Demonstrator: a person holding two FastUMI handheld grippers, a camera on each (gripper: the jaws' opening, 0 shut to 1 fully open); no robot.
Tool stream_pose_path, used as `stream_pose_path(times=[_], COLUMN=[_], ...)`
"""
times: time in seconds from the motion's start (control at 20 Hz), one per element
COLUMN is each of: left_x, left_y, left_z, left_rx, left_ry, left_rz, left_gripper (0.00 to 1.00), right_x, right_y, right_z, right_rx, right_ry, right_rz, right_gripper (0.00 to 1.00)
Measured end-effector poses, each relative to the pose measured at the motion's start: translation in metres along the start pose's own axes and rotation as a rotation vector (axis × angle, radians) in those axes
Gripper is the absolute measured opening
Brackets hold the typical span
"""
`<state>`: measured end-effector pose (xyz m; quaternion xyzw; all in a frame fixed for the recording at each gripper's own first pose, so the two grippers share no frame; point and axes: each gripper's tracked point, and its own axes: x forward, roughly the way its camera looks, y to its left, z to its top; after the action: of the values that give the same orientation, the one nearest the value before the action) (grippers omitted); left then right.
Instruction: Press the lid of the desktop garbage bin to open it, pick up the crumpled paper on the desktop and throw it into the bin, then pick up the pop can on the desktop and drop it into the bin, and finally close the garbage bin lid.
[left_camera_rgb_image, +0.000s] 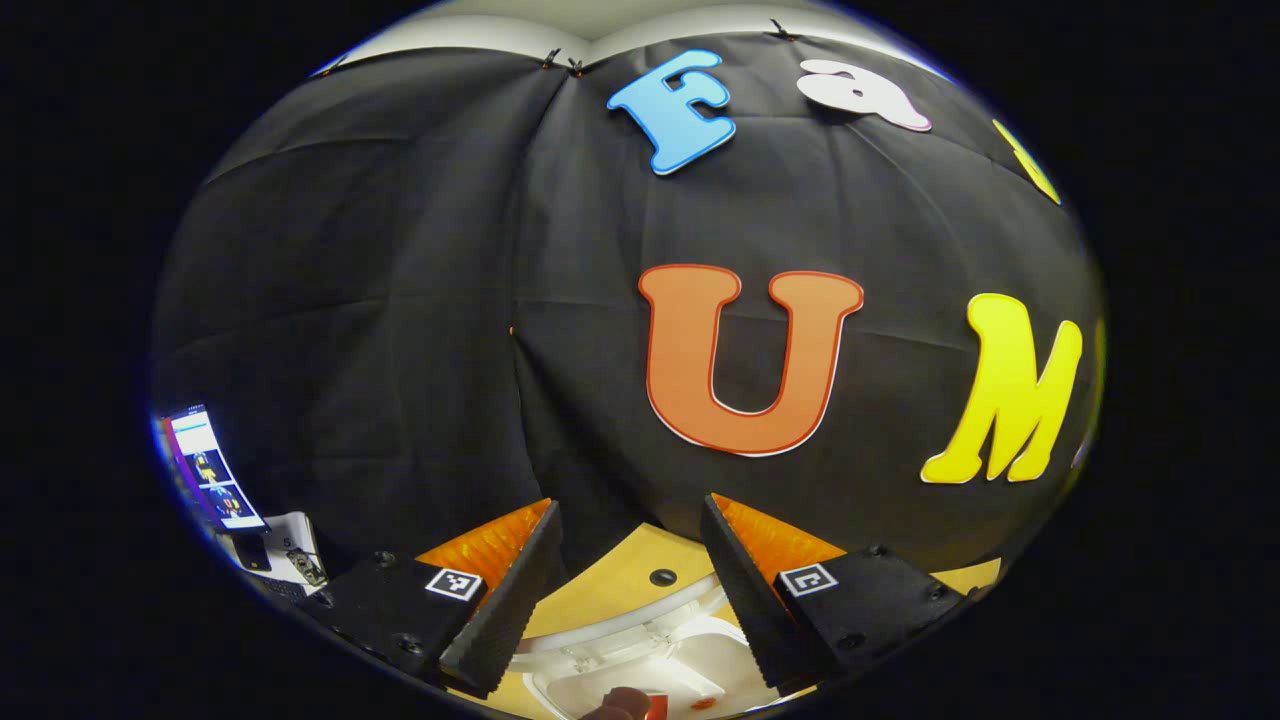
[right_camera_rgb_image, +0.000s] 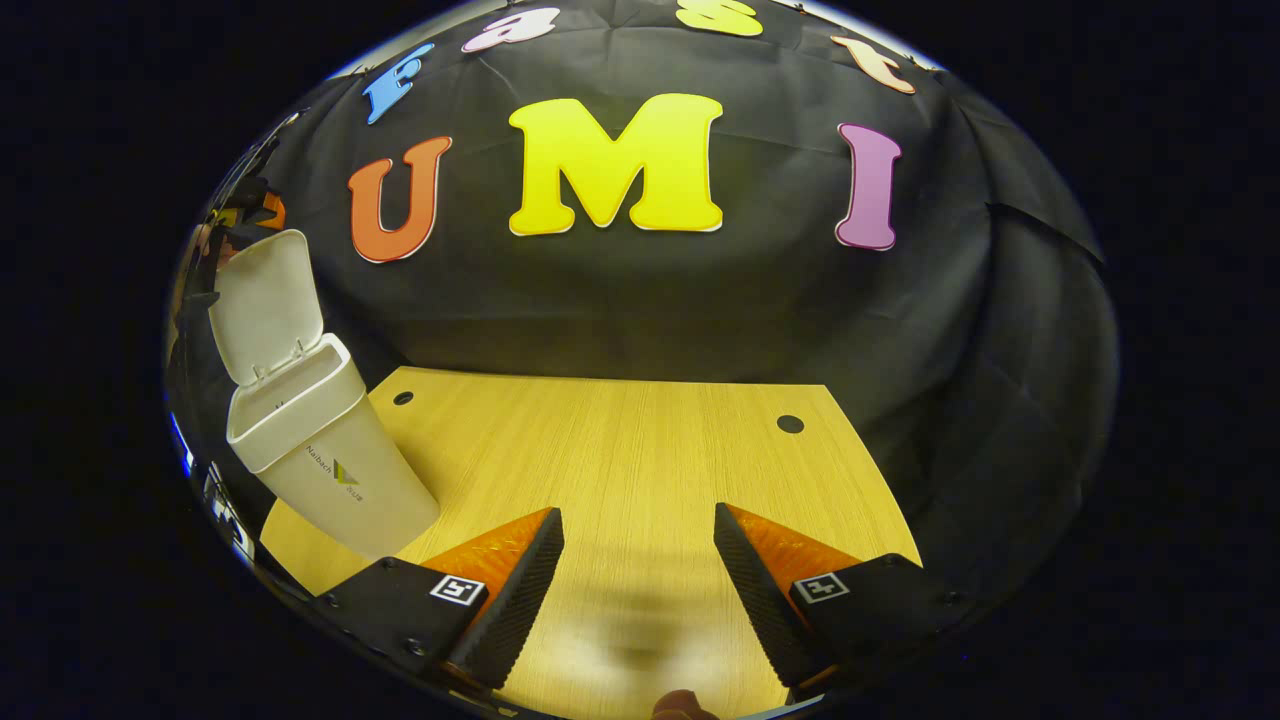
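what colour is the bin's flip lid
White, like the plastic bin's body; the raised lid shows best in the right gripper view.

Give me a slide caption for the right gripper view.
Open right gripper hovers over the wooden table; white garbage bin stands left, lid raised.

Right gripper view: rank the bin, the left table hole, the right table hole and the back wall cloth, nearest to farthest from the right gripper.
1. Bin, left of the right gripper, lid up.
2. and 3. Right table hole and left table hole, near the table's far corners; too close to call.
4. Back wall cloth, behind the table.
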<state>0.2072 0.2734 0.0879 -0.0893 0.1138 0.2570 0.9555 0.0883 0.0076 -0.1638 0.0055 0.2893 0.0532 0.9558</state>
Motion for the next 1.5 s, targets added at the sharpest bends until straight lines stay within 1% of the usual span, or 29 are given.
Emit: stream_pose_path(times=[0.05, 0.1, 0.25, 0.4, 0.6, 0.7, 0.8, 1.1, 1.25, 1.5], left_x=[0.001, 0.001, -0.007, -0.024, -0.048, -0.061, -0.073, -0.098, -0.104, -0.114], left_y=[-0.001, -0.001, -0.004, -0.015, -0.035, -0.041, -0.047, -0.066, -0.072, -0.073], left_z=[-0.006, -0.007, -0.013, -0.020, -0.042, -0.057, -0.072, -0.129, -0.159, -0.183], left_rx=[-0.019, -0.038, -0.062, -0.054, -0.058, -0.060, -0.064, -0.032, -0.020, 0.004], left_ry=[0.022, 0.016, 0.033, 0.031, 0.033, 0.030, 0.023, 0.060, 0.103, 0.171], left_rz=[0.001, 0.002, 0.001, -0.004, -0.004, 0.015, 0.034, 0.078, 0.099, 0.131], left_gripper=[0.92, 0.92, 0.92, 0.92, 0.93, 0.93, 0.95, 0.95, 0.94, 0.94], right_x=[0.001, 0.001, 0.001, 0.001, -0.002, -0.003, -0.005, -0.002, 0.002, 0.007], right_y=[-0.001, -0.001, -0.002, -0.004, -0.012, -0.019, -0.023, -0.037, -0.036, -0.023], right_z=[-0.001, -0.002, -0.004, -0.010, -0.016, -0.018, -0.022, -0.033, -0.040, -0.052], right_rx=[0.001, -0.003, -0.007, -0.007, -0.032, -0.052, -0.063, -0.099, -0.103, -0.114], right_ry=[0.003, 0.006, 0.009, 0.019, 0.026, 0.022, 0.026, 0.044, 0.060, 0.082], right_rz=[0.003, 0.006, 0.020, 0.035, 0.059, 0.071, 0.093, 0.152, 0.188, 0.251], right_gripper=[0.96, 0.96, 0.96, 0.96, 0.96, 0.96, 0.96, 0.96, 0.96, 0.95])
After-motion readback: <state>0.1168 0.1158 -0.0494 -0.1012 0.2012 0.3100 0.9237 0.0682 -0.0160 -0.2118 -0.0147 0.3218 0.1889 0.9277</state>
